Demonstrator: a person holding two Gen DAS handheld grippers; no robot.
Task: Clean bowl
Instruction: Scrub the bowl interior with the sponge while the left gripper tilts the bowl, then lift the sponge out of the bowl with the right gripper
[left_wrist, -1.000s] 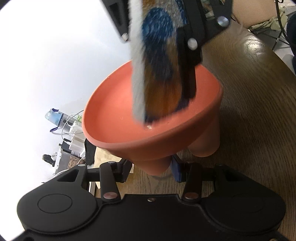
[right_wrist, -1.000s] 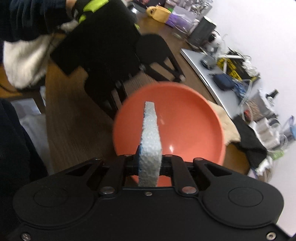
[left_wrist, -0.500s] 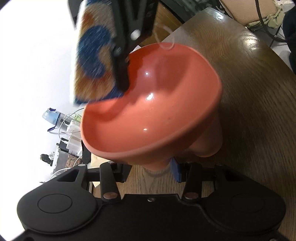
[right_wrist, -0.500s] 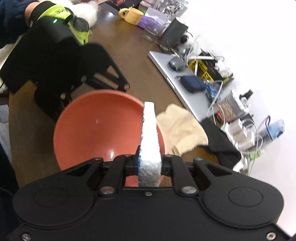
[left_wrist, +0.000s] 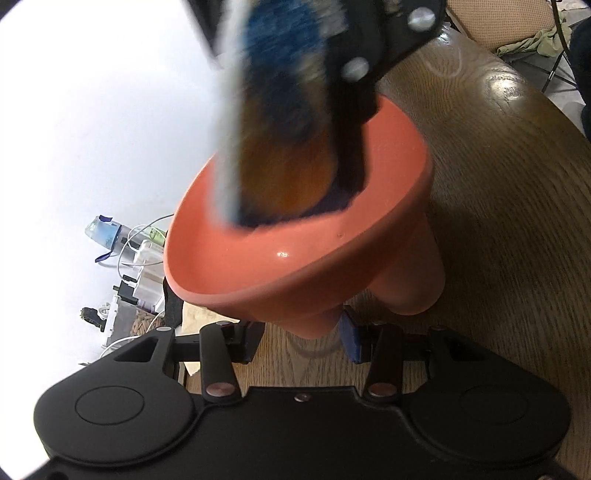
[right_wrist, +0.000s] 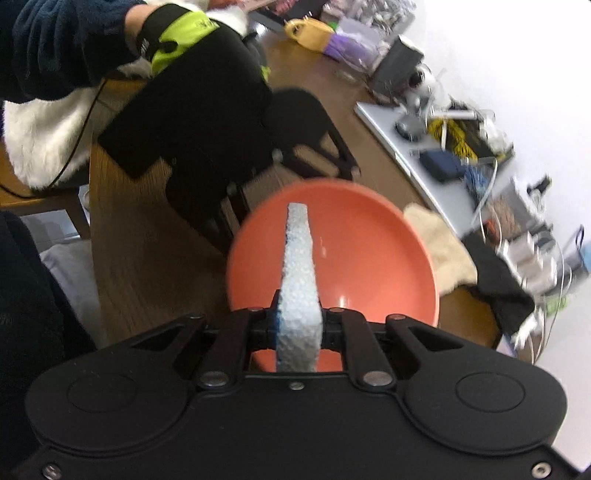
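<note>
the glossy, rigid orange footed bowl looks slippery; left tongs clamp one foot, holding it tilted above the wooden surface. right tongs pinch a soft sponge inside it.

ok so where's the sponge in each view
Left wrist: the sponge hangs blurred at top centre, blue and orange face showing, its lower end inside the orange bowl.
Right wrist: edge-on, a pale strip at lower centre between the jaws, over the bowl.
Shared landmark: the orange bowl on the wooden table.
</note>
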